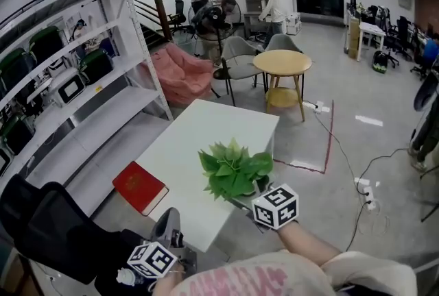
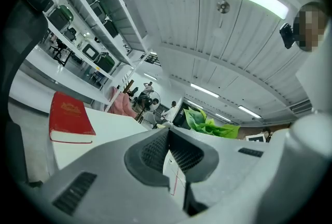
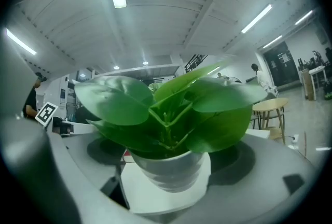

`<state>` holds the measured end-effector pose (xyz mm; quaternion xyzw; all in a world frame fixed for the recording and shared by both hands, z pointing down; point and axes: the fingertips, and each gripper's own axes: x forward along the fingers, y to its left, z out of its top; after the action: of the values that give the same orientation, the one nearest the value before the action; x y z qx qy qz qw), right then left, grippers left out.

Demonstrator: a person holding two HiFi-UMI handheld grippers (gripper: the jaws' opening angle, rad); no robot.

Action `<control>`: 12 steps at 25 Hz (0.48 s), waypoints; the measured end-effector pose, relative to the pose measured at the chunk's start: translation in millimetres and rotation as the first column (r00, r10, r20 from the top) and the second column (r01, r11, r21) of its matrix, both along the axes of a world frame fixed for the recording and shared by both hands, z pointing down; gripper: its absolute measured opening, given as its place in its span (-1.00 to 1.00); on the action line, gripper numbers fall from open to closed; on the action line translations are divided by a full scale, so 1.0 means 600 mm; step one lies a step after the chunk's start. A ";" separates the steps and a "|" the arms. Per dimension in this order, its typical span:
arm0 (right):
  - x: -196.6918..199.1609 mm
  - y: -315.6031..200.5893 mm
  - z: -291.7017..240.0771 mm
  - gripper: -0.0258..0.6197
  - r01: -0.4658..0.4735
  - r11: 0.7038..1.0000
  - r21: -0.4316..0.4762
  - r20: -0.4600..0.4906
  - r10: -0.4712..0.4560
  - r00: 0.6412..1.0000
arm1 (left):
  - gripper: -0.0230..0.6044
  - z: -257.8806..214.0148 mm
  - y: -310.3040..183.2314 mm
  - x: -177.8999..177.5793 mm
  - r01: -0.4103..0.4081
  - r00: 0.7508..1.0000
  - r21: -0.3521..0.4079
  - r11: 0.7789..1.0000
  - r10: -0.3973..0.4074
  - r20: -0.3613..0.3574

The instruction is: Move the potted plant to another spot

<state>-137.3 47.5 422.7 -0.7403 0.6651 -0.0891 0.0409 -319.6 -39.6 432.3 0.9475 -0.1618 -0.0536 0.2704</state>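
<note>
**Potted plant held at the table's near edge**

A white shelving unit [image 1: 103, 92] is seen along the left of the room, with a white table [image 1: 206, 130] just beside it. A round wooden table [image 1: 282, 62] is set well beyond the white table's far end.

The potted plant [image 1: 233, 171] is found at the near right edge of the white table. Its broad green leaves are spread above a white pot [image 3: 168, 168]. Whether the pot is resting on the tabletop or raised off it cannot be told.

A red book [image 1: 139, 187] is laid flat at the near left corner of the same table, partly over the edge and well apart from the plant.

The pot is gripped by the right gripper [image 3: 167, 179], one jaw pressed to each side of it beneath the leaves. The left gripper [image 2: 168, 153] is held low near the book's corner, its jaws brought together with nothing between them.
</note>
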 end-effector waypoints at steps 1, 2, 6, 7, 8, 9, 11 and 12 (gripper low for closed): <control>0.013 0.001 -0.002 0.62 0.009 1.000 -0.006 -0.006 -0.009 1.000 | -0.92 0.001 0.004 0.013 0.006 1.000 -0.006 1.000 -0.006 -0.003; 0.026 0.004 -0.003 0.62 0.018 1.000 -0.011 -0.009 -0.018 1.000 | -0.92 0.003 0.010 0.026 0.011 1.000 -0.013 1.000 -0.011 -0.003; 0.087 0.019 -0.005 0.62 0.051 0.998 -0.026 -0.016 -0.052 0.999 | -0.92 0.005 0.034 0.088 0.038 0.999 -0.028 0.999 -0.038 -0.013; 0.103 0.020 -0.004 0.62 0.058 0.998 -0.031 -0.017 -0.059 0.998 | -0.92 0.006 0.039 0.103 0.045 0.999 -0.031 0.999 -0.045 -0.014; 0.119 0.021 -0.003 0.62 0.064 0.997 -0.032 -0.017 -0.064 0.998 | -0.92 0.007 0.042 0.118 0.049 0.999 -0.031 0.998 -0.049 -0.012; 0.137 0.022 -0.004 0.62 0.068 0.997 -0.029 -0.016 -0.069 0.998 | -0.92 0.010 0.045 0.135 0.053 0.999 -0.028 0.998 -0.053 -0.006; 0.175 0.025 -0.008 0.62 0.076 0.997 -0.021 -0.014 -0.076 0.997 | -0.92 0.011 0.049 0.170 0.064 0.998 -0.027 0.998 -0.064 0.004; 0.193 0.028 -0.009 0.62 0.079 0.997 -0.018 -0.014 -0.079 0.997 | -0.92 0.011 0.052 0.188 0.070 0.998 -0.030 0.997 -0.070 0.004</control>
<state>-21.2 64.4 417.3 -0.7143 0.6934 -0.0910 0.0259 -207.1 -8.7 439.0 0.9372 -0.1962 -0.0590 0.2823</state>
